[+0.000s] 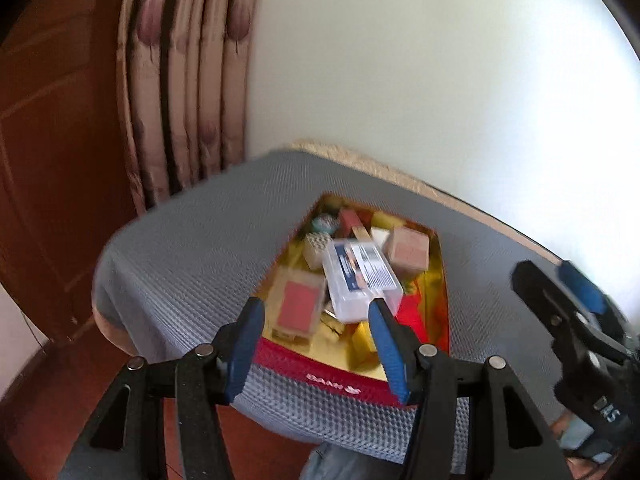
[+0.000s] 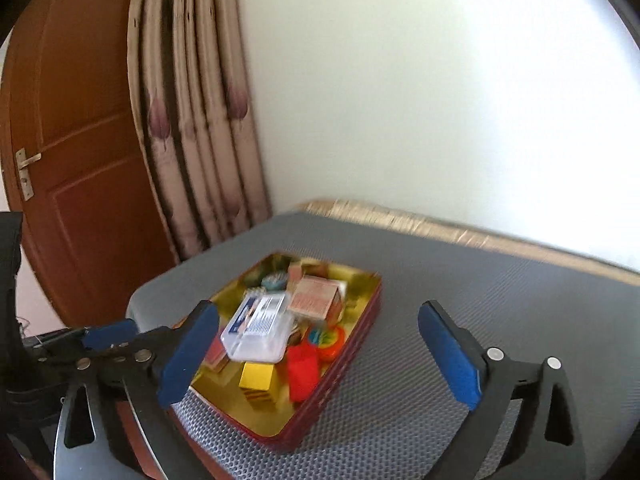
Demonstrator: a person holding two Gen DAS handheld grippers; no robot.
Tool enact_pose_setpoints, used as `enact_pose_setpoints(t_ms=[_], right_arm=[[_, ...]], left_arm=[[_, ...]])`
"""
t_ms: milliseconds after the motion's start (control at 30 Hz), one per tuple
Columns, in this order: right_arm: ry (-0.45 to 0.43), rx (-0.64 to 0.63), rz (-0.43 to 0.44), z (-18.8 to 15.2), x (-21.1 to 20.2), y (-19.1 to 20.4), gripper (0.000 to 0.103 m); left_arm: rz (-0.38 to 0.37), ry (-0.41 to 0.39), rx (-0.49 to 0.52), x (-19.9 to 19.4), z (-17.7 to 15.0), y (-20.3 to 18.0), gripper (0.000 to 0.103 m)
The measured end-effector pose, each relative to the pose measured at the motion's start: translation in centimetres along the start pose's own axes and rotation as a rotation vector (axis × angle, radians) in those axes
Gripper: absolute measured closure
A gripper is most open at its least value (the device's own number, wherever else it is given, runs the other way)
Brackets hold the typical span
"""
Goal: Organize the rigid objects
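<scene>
In the left wrist view, a grey textured mat (image 1: 192, 240) covers the table, with a tan table edge (image 1: 400, 172) showing along the far side against a pale wall (image 1: 400, 60). A pleated curtain (image 1: 188, 80) hangs at the far left beside a brown wooden door (image 1: 52, 140). The red tin (image 1: 332, 376) with a gold lining sits on the mat just beyond the left gripper (image 1: 316, 344), whose blue fingers are spread apart and grasp nothing. Inside the tin, a clear plastic case (image 1: 360, 276) with a printed label lies tilted on top of the pile, touching a wooden block with a red face (image 1: 300, 308) at its left and a pale wooden cube (image 1: 408, 252) at its far right. The right gripper (image 1: 560, 292) enters at the right edge, cut off by the frame. Motion blur smears the smaller pieces at the far end of the tin, so they cannot be told apart.

In the right wrist view, the right gripper (image 2: 320, 348) has its fingers released wide, empty, with the tin (image 2: 344, 356) between them and farther off. The clear case (image 2: 260, 328) rests on the heap; near it lie a yellow block (image 2: 256, 376), a red block (image 2: 302, 372) and a round, multicoloured toy (image 2: 326, 340). The left gripper (image 2: 108, 336) shows at the near left, partly hidden. The door handle (image 2: 26, 168) shows at far left.
</scene>
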State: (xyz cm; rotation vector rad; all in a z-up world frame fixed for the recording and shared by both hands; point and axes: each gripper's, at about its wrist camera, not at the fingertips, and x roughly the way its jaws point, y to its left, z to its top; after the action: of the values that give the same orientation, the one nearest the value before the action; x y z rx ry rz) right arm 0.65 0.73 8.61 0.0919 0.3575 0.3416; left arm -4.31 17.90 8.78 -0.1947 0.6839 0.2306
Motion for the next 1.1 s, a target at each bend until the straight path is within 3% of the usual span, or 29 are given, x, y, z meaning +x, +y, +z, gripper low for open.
enact_pose_setpoints(t_ms=[100, 233, 533, 633, 700, 1100], right_arm=[[-0.065, -0.037, -0.057, 0.2, -1.6, 0.7, 0.001], [-0.089, -0.061, -0.070, 0.3, -3.1, 0.7, 0.000], [-0.095, -0.044, -0.026, -0.1, -5.7, 0.4, 0.000], [-0.088, -0.063, -0.012, -0.3, -6.2, 0.9, 0.000], [-0.082, -0.078, -0.009, -0.5, -6.5, 1.3, 0.000], [-0.096, -0.104, -0.008, -0.7, -7.9, 2.9, 0.000]], left_arm=[[0.048, -0.059, 0.030, -1.6, 0.1, -0.6, 0.048], [0.073, -0.115, 0.048, -3.6, 0.2, -1.2, 0.047], [0.144, -0.125, 0.071, -6.3, -0.2, -1.0, 0.047], [0.131, -0.163, 0.078, -7.6, -0.6, -0.8, 0.047], [0.138, -0.155, 0.092, -8.1, -0.8, -0.8, 0.042], [0.088, -0.163, 0.176, -9.5, -1.3, -1.8, 0.039]])
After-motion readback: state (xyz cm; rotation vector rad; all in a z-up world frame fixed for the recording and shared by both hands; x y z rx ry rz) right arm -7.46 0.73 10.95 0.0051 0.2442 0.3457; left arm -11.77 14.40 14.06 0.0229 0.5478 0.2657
